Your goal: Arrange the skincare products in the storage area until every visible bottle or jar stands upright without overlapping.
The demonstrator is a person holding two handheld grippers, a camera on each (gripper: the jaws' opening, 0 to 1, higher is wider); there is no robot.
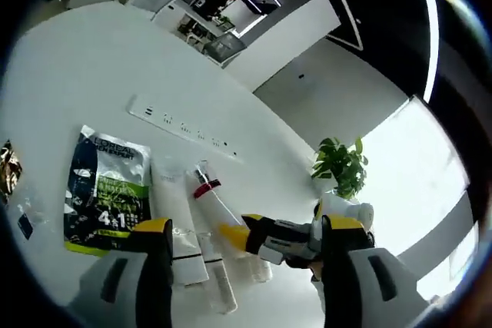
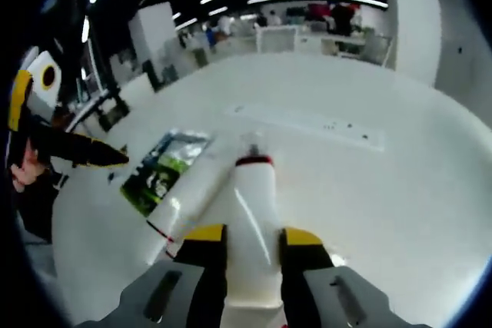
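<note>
A white table point(image 1: 92, 59) is stretching away in the left gripper view, and the left gripper point(image 1: 246, 247) is hovering above it with its yellow-tipped jaws spread wide apart, holding nothing. Lying flat on the table beyond those jaws is a dark and green skincare sachet point(image 1: 106, 190), and just beside it a row of white tubes point(image 1: 184, 232) is lying side by side, none of them upright. Farther back, a white power strip point(image 1: 184, 127) is lying across the table, and a small potted plant point(image 1: 340, 165) is standing near the table's far edge. The right gripper point(image 1: 240, 237) is reaching in from the right of this view, clasping a white tube with a red band point(image 1: 211, 197) that is sitting among the others. In the right gripper view, the right gripper's jaws are pressing against both sides of that same tube, which is pointing away from the camera with its cap end farthest off. The sachet is lying on the table to the tube's left, and the left gripper is showing at the left edge, held by a person's hand point(image 2: 23, 170).
</note>
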